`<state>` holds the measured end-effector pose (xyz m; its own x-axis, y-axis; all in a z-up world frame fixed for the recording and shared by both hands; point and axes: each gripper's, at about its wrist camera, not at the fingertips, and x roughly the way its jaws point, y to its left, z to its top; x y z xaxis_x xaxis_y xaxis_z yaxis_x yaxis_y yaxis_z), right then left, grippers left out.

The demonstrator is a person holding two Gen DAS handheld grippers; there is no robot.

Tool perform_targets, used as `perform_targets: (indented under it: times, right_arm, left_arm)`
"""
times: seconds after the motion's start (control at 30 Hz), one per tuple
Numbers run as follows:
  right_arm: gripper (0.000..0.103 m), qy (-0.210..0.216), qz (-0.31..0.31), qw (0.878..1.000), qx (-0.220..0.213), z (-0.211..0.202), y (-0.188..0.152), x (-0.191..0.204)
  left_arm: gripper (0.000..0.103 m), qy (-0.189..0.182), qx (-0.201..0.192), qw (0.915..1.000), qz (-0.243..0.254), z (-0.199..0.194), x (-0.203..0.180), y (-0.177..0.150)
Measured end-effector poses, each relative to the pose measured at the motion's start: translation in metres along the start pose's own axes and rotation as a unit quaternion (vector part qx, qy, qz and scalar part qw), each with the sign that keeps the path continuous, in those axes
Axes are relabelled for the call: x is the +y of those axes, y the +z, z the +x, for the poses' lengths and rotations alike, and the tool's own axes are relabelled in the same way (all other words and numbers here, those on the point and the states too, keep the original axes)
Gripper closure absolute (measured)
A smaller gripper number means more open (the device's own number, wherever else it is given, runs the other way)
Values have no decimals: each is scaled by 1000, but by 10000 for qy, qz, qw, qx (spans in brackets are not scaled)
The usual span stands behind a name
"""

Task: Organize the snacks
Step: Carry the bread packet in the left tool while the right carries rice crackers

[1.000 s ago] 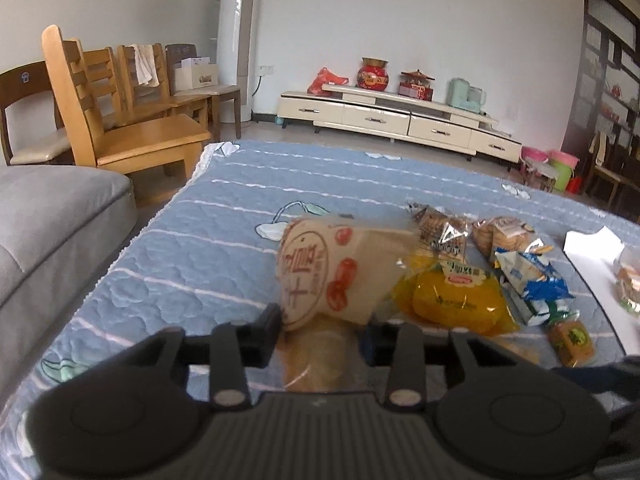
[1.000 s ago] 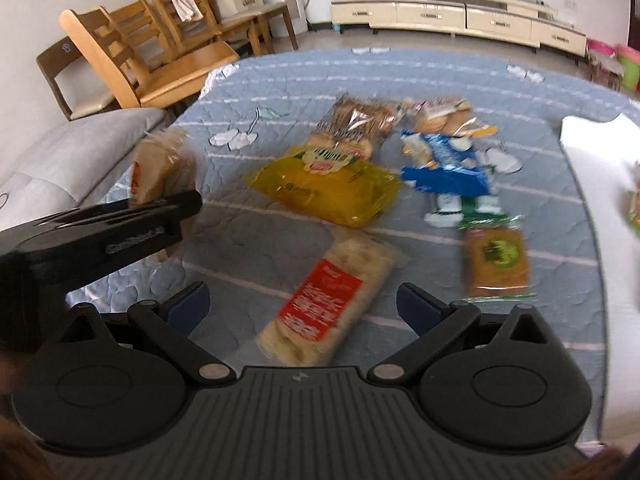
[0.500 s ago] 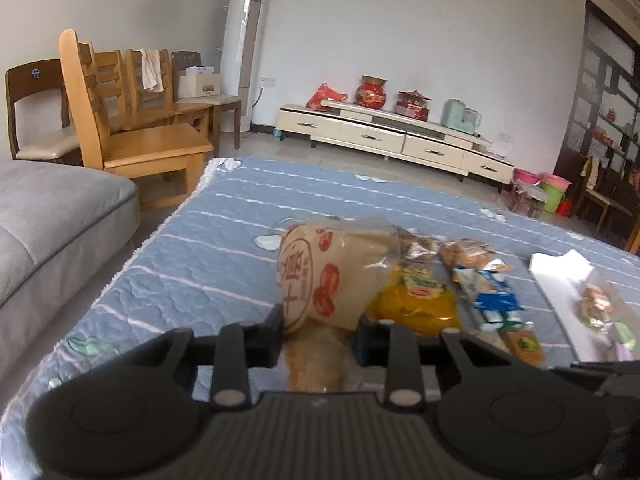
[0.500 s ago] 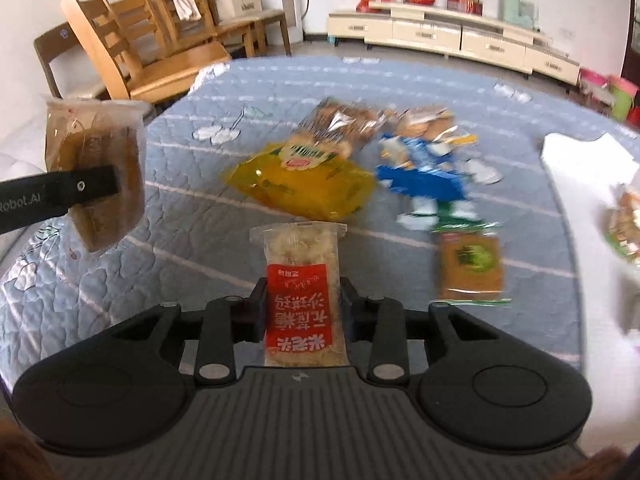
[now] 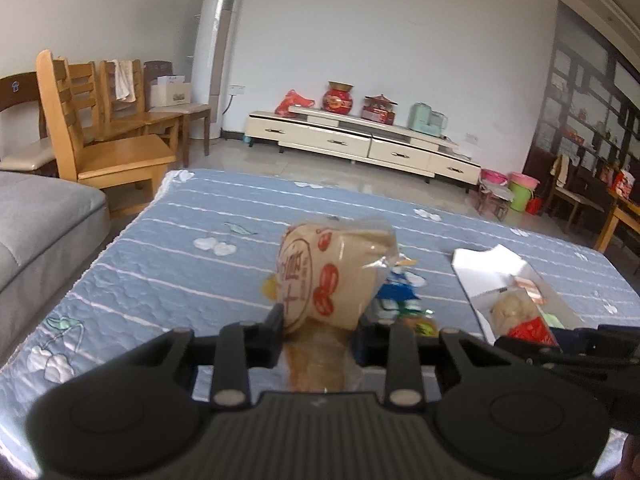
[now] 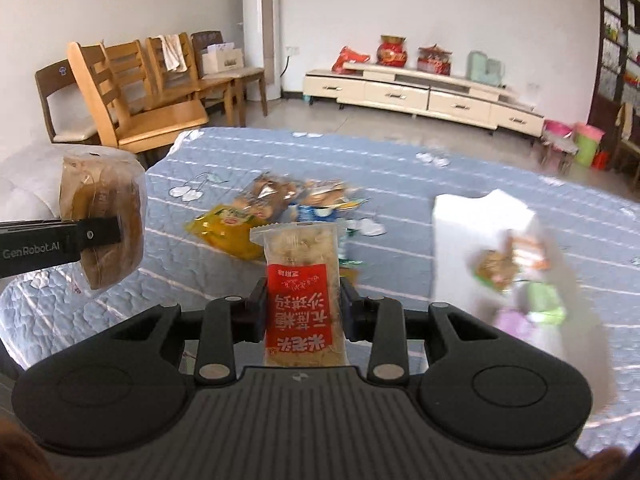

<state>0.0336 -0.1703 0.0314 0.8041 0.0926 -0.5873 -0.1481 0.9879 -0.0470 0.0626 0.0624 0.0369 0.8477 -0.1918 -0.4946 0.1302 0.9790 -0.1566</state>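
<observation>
I carry both snacks boxward: left gripper (image 5: 318, 330) pinching the clear-wrapped tan bread (image 5: 332, 272), right gripper (image 6: 303, 312) clamping the red-labelled rice bar (image 6: 301, 284); next, lower into the white box (image 6: 476, 240).

Soft, even daylight fills the room in both views, and the pale back wall (image 5: 400, 40) is rendered bright without harsh glare. Only faint shadows are cast on the blue quilted cover (image 5: 180, 264). Straight lines are bowed by fisheye distortion, and the corners are darkened by vignetting. The left wrist view is held fairly sharp. In the right wrist view, motion blur is smeared across the white box (image 6: 480, 224) and the loose snack packets (image 6: 288, 200) behind.
</observation>
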Motion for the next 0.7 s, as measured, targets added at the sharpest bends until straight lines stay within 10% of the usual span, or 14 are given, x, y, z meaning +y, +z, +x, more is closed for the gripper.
perform_targets:
  times: [0.7]
  right_arm:
    - [60,-522,288,9977,-318,-84,-24,-77]
  left_arm:
    - [72,-186,122,9988,443,-16,-76,-10]
